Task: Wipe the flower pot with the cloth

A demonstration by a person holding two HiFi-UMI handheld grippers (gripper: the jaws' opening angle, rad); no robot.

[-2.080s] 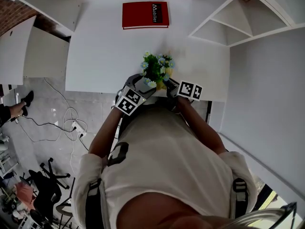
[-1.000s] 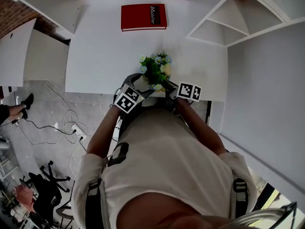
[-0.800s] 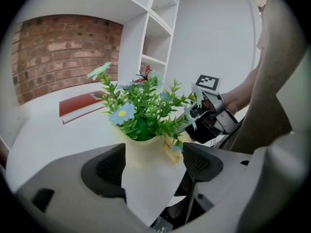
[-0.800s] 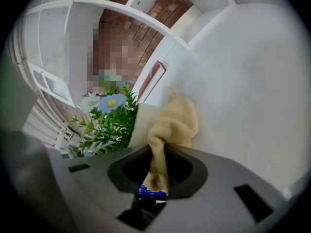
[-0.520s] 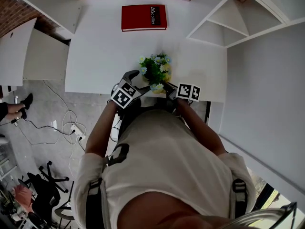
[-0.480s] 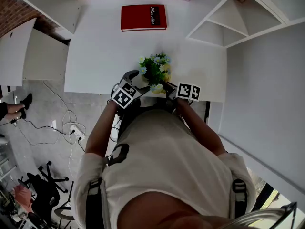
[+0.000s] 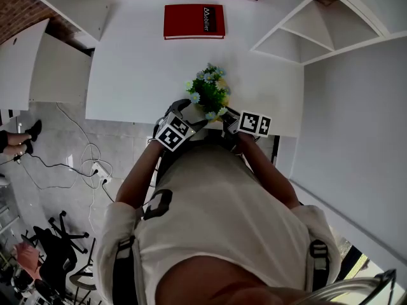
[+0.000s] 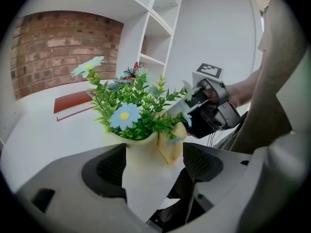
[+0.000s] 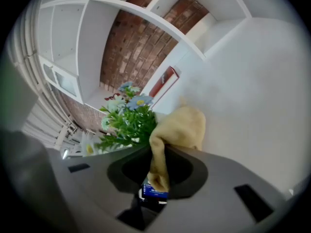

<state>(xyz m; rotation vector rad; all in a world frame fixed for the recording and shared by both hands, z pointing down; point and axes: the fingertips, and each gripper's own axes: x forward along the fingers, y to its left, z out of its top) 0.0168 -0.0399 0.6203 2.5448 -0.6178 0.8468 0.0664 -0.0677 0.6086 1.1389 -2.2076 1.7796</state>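
Since half a second ago, the left gripper [image 8: 156, 165] has been brought back in from the left of the flower pot [image 8: 145, 176], and its marker cube is now seen just below the flowers [image 7: 208, 91] in the head view. The pot is found between the left gripper's pads, filling the gap from one to the other, so it is judged to be clasped and steadied. The right gripper [image 9: 158, 171] is kept narrow, with a fold of the yellow cloth [image 9: 182, 127] pinched between its jaws and the rest bunched out in front.

In the left gripper view the cloth is seen pressed against the pot's wall just under the rim, on the side away from the left pad. The wiping step is therefore judged to be under way, with only the upper wall reached. For the next move, the cloth would need to be drawn down and around the wall while the pot is held still, and the leaves hanging over the rim would have to be kept from being snagged.

The pot stands at the near edge of the white table [image 7: 140, 62], and a red book [image 7: 194, 21] lies well beyond it. Green sprigs with blue, white and yellow blossoms are held in the pot; no soil can be made out.
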